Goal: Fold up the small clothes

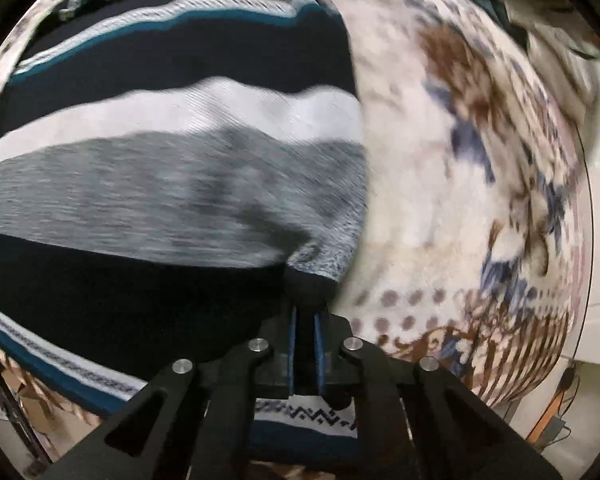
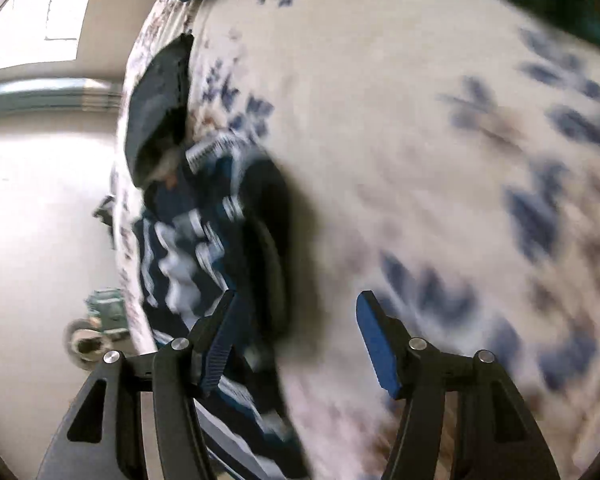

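A striped knit sweater [image 1: 172,168] in navy, white, grey and teal lies spread on a floral bedspread [image 1: 440,184]. My left gripper [image 1: 306,312] is shut on the sweater's right edge, its blue pads pinching a navy fold. In the right wrist view the same sweater [image 2: 204,248] lies bunched along the bed's left edge. My right gripper [image 2: 296,320] is open and empty, just above the sweater's dark edge, its blue pads [image 2: 376,340] wide apart. Both views are motion-blurred.
A dark blue garment [image 2: 156,104] lies further up the bed's edge. More dark clothes [image 1: 520,8] lie at the far side of the bed. Pale floor [image 2: 40,208] with a small wheeled object [image 2: 96,332] lies left of the bed.
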### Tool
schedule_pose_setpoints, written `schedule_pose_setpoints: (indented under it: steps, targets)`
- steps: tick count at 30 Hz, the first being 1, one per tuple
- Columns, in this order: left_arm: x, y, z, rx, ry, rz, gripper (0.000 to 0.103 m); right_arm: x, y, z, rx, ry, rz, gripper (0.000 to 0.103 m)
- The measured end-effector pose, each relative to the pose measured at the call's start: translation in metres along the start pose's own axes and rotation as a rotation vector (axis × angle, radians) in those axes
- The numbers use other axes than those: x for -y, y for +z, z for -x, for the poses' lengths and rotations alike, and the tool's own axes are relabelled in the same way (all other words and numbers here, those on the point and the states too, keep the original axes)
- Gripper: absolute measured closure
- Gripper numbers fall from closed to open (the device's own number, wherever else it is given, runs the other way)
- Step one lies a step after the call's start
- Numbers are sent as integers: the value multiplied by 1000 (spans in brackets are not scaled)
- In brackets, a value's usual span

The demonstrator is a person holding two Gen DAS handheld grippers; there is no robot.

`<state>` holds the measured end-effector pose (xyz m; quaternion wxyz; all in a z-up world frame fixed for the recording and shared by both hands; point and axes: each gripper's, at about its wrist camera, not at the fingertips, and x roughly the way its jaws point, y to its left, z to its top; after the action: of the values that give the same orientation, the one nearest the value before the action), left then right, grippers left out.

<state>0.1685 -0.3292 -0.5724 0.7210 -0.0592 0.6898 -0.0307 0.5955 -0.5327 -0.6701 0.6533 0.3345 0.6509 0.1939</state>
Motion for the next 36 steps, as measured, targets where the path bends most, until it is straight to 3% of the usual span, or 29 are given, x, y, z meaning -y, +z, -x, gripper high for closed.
schedule_pose_setpoints:
  steps: [3,5,7,15,23,28,31,36]
  targets:
    - [-10,6,16,18,-16,35,98,-7,27,-31,-37,77,-42,41]
    - [-16,6,29,37,-23,50,98,-12,38,-54,-70,61,-60,42]
    - [-21,6,41,49,-36,69,99,-22,38,-69,-69,-2,-61,90]
    - [-88,-8,107,158,-64,217,99,-99,40,-50,-27,-102,41,91]
    - [-200,-16,153,273,-49,420,99,-234,37,-49,-54,-212,202,92]
    - [-284,-18,146,242,-71,496,99,-331,29,-123,-83,-331,268,92]
    - [-331,-19,135,218,-82,525,99,-379,26,-193,-107,-404,308,92]
    - [-399,-23,98,157,-93,560,98,-426,19,-308,-155,-551,375,92]
